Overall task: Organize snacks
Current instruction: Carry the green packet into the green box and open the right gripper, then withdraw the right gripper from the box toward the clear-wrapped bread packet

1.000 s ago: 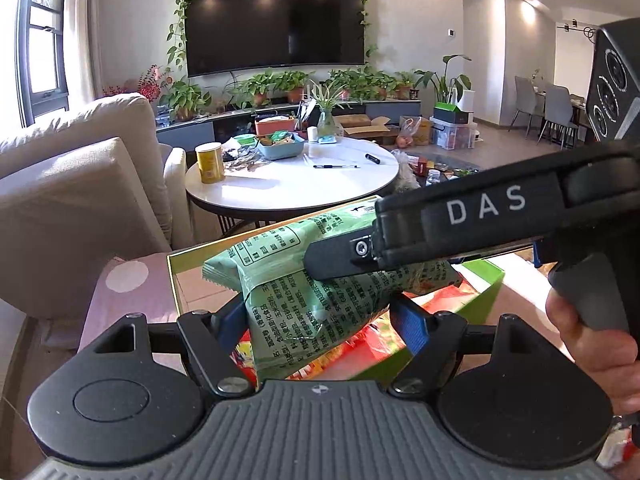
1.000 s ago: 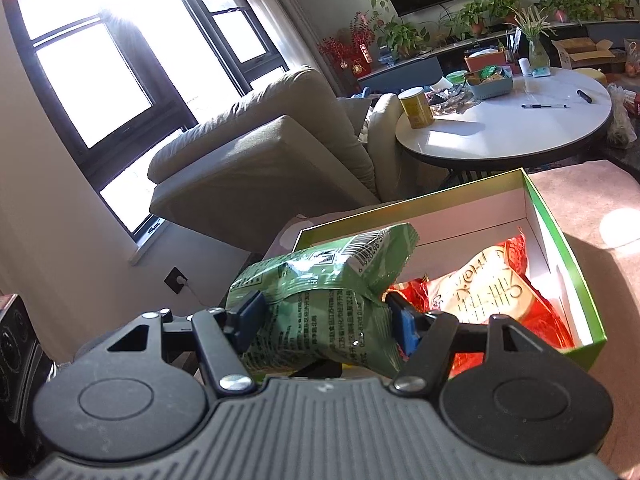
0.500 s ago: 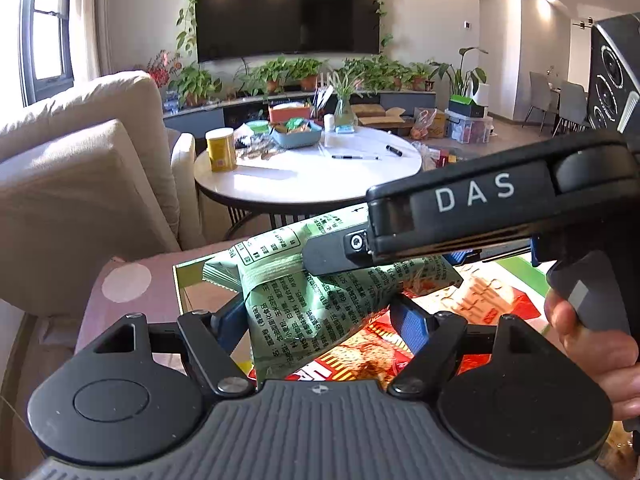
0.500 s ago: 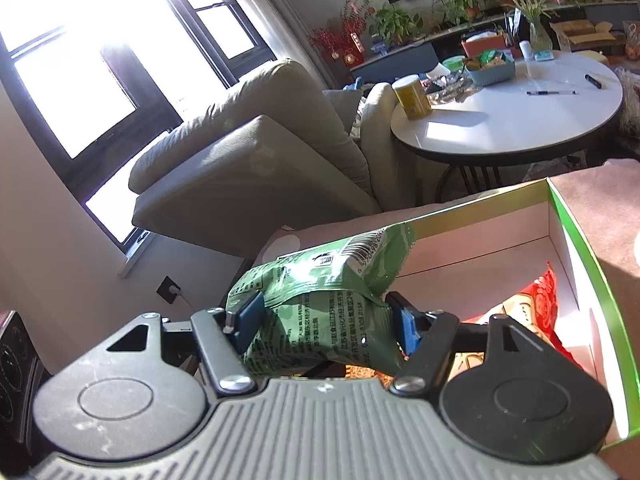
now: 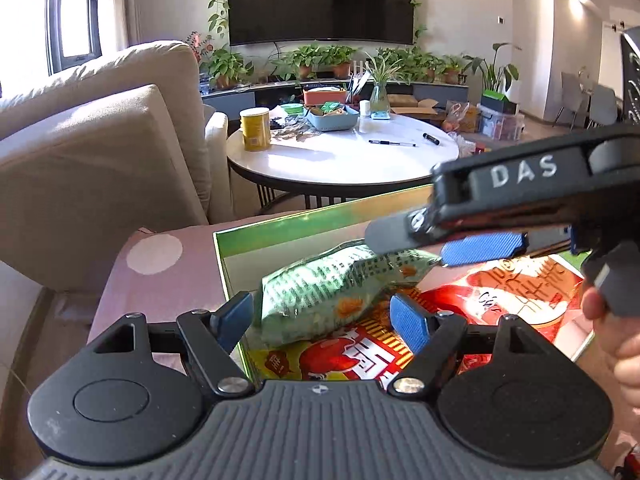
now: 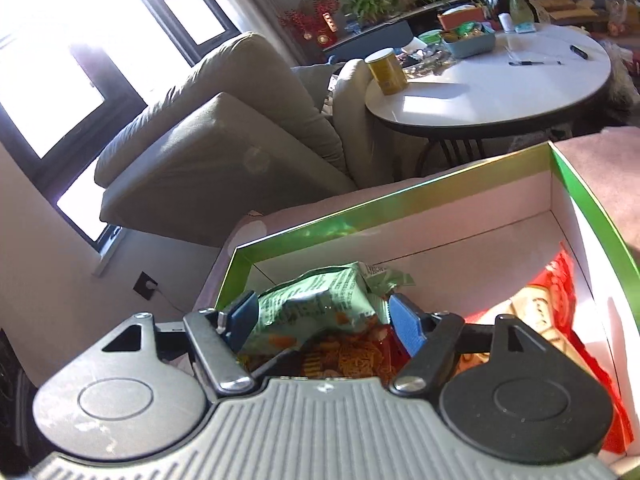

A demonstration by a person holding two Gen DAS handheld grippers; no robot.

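Bright daylight room, strong fisheye in both views.
Right wrist view: window [image 6: 60, 60] at upper left blown out to white, flare washing over the sofa [image 6: 224, 120]; sun patch and hard can shadow on the table [image 6: 500, 88]; glare on the red bags at the right edge of the box [image 6: 592, 216]. Left wrist view: evener light, ceiling spots mirrored in the TV [image 5: 320, 0], sun patch on the table near its left edge. Straight lines bow toward the frame edges. Slight softness on the right gripper [image 5: 460, 248] up close; background sharp.
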